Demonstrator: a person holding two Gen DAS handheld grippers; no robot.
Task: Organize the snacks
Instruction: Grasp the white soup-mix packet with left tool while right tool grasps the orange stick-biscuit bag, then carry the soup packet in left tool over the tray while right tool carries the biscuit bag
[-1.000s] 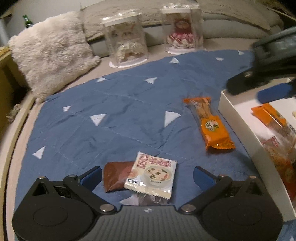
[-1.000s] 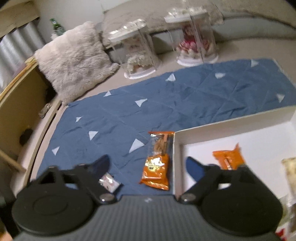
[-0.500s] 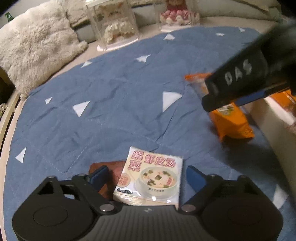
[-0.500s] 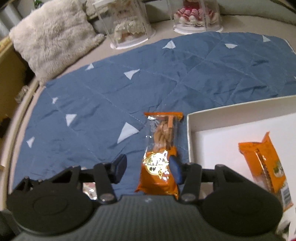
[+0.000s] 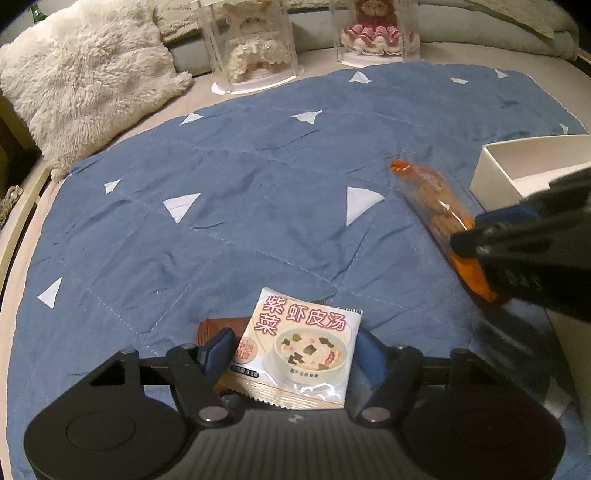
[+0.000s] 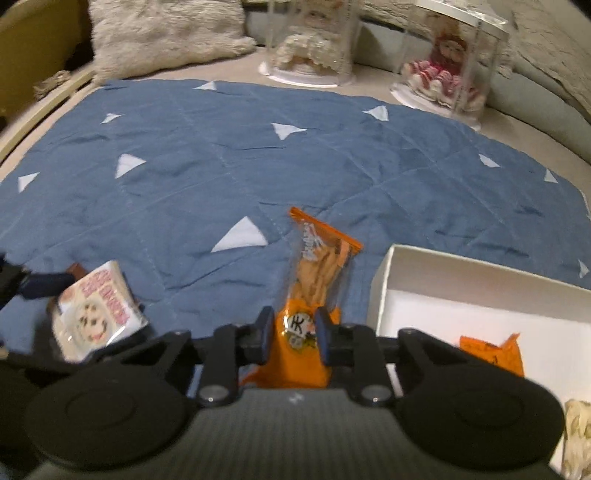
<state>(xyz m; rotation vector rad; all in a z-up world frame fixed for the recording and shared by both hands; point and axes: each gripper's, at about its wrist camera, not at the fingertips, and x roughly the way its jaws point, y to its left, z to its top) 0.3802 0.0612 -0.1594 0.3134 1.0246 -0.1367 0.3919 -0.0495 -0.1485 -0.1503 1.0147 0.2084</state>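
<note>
My left gripper (image 5: 295, 350) is closed around a white soup sachet (image 5: 301, 350) that lies over a brown packet (image 5: 212, 328) on the blue quilt (image 5: 240, 206). My right gripper (image 6: 293, 328) is shut on the orange cracker packet (image 6: 314, 280) and its far end tilts up off the quilt. In the left wrist view the cracker packet (image 5: 436, 206) shows at the right with the right gripper's fingers (image 5: 506, 218) on it. The white box (image 6: 461, 295) stands right of it, with an orange packet (image 6: 495, 350) inside.
Two clear display cases with dolls (image 5: 255, 48) (image 5: 376, 29) stand at the back beyond the quilt. A fluffy white cushion (image 5: 85, 85) lies at the back left. A wooden bed edge (image 5: 22, 206) runs along the left.
My left gripper has narrowed onto the soup sachet. My right gripper has closed on the orange cracker packet and lifted its far end.
</note>
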